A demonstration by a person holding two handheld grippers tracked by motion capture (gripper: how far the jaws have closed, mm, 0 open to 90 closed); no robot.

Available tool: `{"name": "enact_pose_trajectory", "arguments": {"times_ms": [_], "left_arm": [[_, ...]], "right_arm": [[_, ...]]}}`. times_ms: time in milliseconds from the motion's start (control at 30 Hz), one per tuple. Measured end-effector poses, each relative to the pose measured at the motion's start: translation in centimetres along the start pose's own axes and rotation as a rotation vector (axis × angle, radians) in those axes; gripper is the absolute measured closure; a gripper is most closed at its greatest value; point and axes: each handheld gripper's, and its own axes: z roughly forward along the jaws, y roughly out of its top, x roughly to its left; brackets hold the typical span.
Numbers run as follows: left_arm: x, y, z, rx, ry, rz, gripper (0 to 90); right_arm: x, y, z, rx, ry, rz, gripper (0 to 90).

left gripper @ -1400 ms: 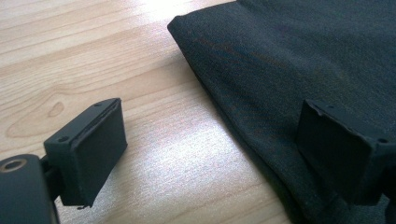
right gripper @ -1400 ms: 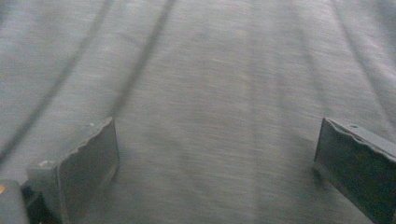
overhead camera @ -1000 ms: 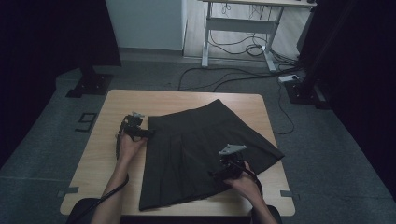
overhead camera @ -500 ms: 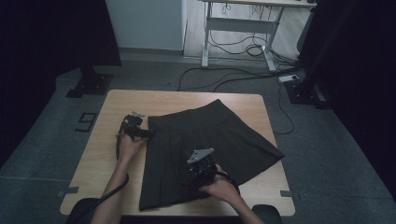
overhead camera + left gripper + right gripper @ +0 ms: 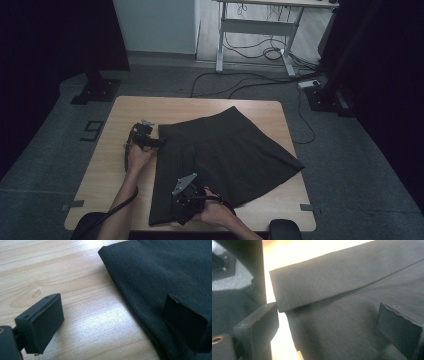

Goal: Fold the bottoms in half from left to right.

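A black pleated skirt (image 5: 225, 150) lies spread on the wooden table (image 5: 110, 170), its waistband toward the far left. My left gripper (image 5: 150, 143) rests at the skirt's left waist corner, open, with one jaw over bare wood and the other over the cloth (image 5: 162, 277). My right gripper (image 5: 181, 210) sits low on the skirt's near left hem, open. In the right gripper view a folded hem flap (image 5: 332, 280) lies between the spread jaws, with the table edge beside it.
Past the table's far side stand a desk frame (image 5: 255, 45) and loose cables (image 5: 260, 85) on the grey floor. A black stand base (image 5: 95, 90) sits off the far-left corner. Dark curtains close both sides.
My right gripper has swept from the skirt's right hem leftward across the cloth to its near left hem. The left gripper has stayed put at the waist corner.
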Motion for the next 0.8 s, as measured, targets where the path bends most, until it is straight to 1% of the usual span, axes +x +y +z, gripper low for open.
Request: {"name": "enact_pose_trajectory", "arguments": {"times_ms": [67,100,167,200,233,267,300,333,367,400,433,467,500,533,567,633,700,733,767,800], "left_arm": [[0.0,0.0,0.1,0.006,0.000,-0.002,0.9],[0.0,0.0,0.1,0.009,-0.003,0.001,0.0],[0.0,0.0,0.1,0.009,-0.002,0.001,0.0],[0.0,0.1,0.1,0.009,-0.002,0.002,0.0],[0.0,0.1,0.1,0.008,-0.004,0.007,0.4],[0.0,0.1,0.1,0.008,-0.004,0.007,1.3],[-0.1,0.1,0.1,0.003,-0.010,0.013,1.3],[-0.1,0.1,0.0,-0.001,-0.014,0.018,3.0],[-0.1,0.0,0.0,-0.005,-0.019,0.025,4.5],[-0.1,0.0,0.0,-0.010,-0.025,0.031,6.8],[-0.2,0.0,-0.1,-0.017,-0.033,0.038,12.9],[-0.2,0.0,-0.1,-0.023,-0.040,0.045,12.9],[-0.3,-0.1,-0.2,-0.031,-0.047,0.051,19.5],[-0.3,-0.1,-0.2,-0.035,-0.050,0.054,19.5],[-0.4,-0.1,-0.3,-0.042,-0.058,0.058,22.1],[-0.7,-0.2,-0.4,-0.053,-0.073,0.066,31.3],[-1.0,-0.2,-0.4,-0.063,-0.082,0.064,41.0],[-1.1,-0.2,-0.4,-0.067,-0.088,0.062,46.8],[-1.3,-0.1,-0.4,-0.069,-0.100,0.061,56.5],[-1.3,-0.1,-0.4,-0.069,-0.100,0.061,58.5]], "right_arm": [[0.1,-0.3,0.5,0.011,0.004,-0.002,4.9],[0.1,-0.6,0.9,0.031,0.009,-0.015,6.3],[0.1,-0.7,1.1,0.039,0.010,-0.015,6.6],[0.1,-0.8,1.3,0.039,0.006,-0.025,5.7],[0.2,-0.8,1.3,0.046,-0.007,-0.043,10.2],[0.2,-0.8,1.3,0.046,-0.007,-0.043,10.2],[0.2,-0.8,1.2,0.051,-0.019,-0.057,12.8],[0.4,-0.7,1.2,0.067,-0.038,-0.089,13.4],[0.6,-0.7,1.3,0.074,-0.048,-0.111,13.4],[0.7,-0.7,1.4,0.084,-0.057,-0.131,14.0],[0.8,-0.5,1.4,0.093,-0.062,-0.125,15.4],[0.8,-0.5,1.4,0.093,-0.062,-0.125,15.4],[0.9,-0.4,1.2,0.098,-0.064,-0.125,22.8],[0.9,-0.4,1.2,0.098,-0.064,-0.125,22.8],[0.9,-0.4,1.2,0.096,-0.066,-0.121,27.3],[0.7,-0.4,0.8,0.087,-0.083,-0.104,40.4],[0.4,-0.5,0.7,0.072,-0.093,-0.091,49.1],[0.3,-0.5,0.6,0.068,-0.097,-0.088,53.7],[0.1,-0.5,0.5,0.062,-0.109,-0.083,62.6],[0.1,-0.5,0.5,0.062,-0.109,-0.083,62.6]]}}
